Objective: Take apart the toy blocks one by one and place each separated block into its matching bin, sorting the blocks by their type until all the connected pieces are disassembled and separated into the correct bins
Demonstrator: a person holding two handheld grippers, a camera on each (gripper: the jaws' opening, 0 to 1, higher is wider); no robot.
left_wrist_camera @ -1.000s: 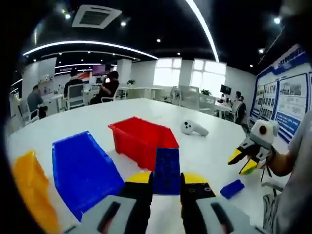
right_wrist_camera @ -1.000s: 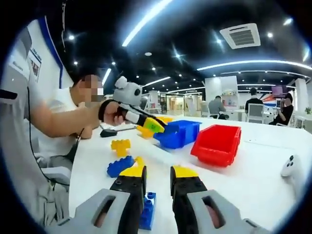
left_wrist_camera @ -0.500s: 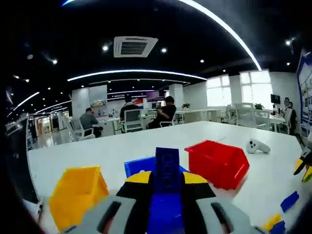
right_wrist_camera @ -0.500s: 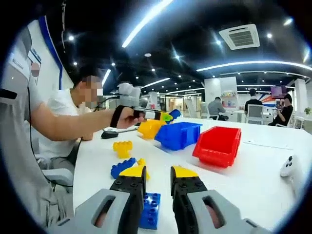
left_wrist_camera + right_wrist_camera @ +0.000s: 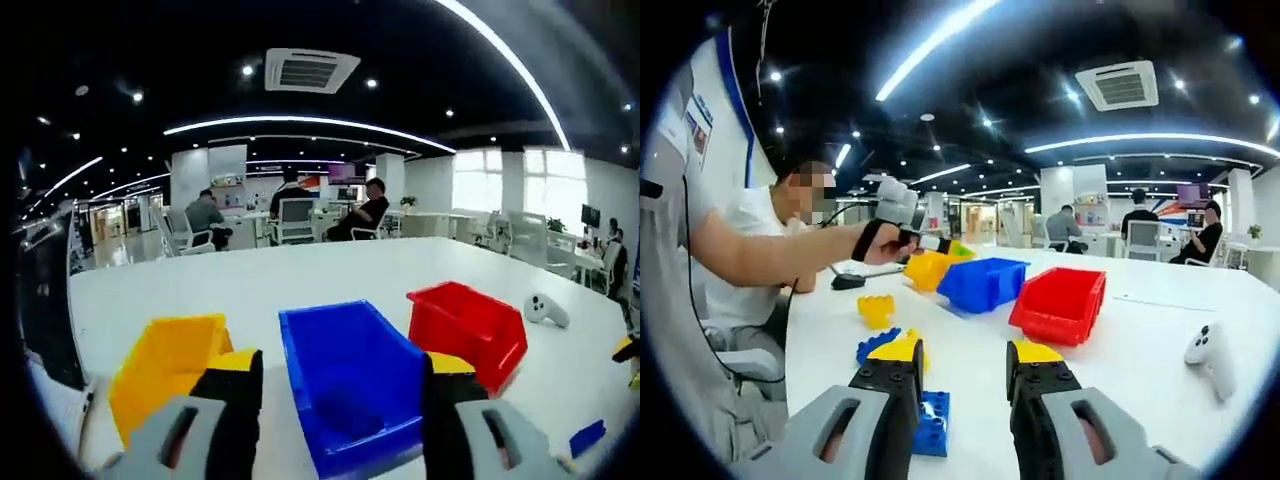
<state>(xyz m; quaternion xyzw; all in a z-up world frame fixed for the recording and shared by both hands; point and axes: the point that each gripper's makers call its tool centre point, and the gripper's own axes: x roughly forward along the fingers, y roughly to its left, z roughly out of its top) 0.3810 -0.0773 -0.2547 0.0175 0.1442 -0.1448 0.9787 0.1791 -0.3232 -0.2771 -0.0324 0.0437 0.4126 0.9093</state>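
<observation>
In the left gripper view, the left gripper (image 5: pixel 335 375) spreads wide and empty above the blue bin (image 5: pixel 350 385). The yellow bin (image 5: pixel 165 365) and red bin (image 5: pixel 465 325) flank it on the white table (image 5: pixel 300 275).

In the right gripper view, the right gripper (image 5: pixel 962 365) gapes empty over a flat blue block (image 5: pixel 931 423). Beyond lie a blue-and-yellow block cluster (image 5: pixel 880 346) and a yellow block (image 5: pixel 877 309). A white controller (image 5: pixel 1208 355) rests well right.

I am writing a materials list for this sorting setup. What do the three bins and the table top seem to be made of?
The yellow bin, blue bin and red bin look like moulded plastic: uniform saturated colour, thin stiff walls, soft sheen. The table is white and smooth with faint light reflections, probably laminate or painted board; the pictures cannot settle which.
</observation>
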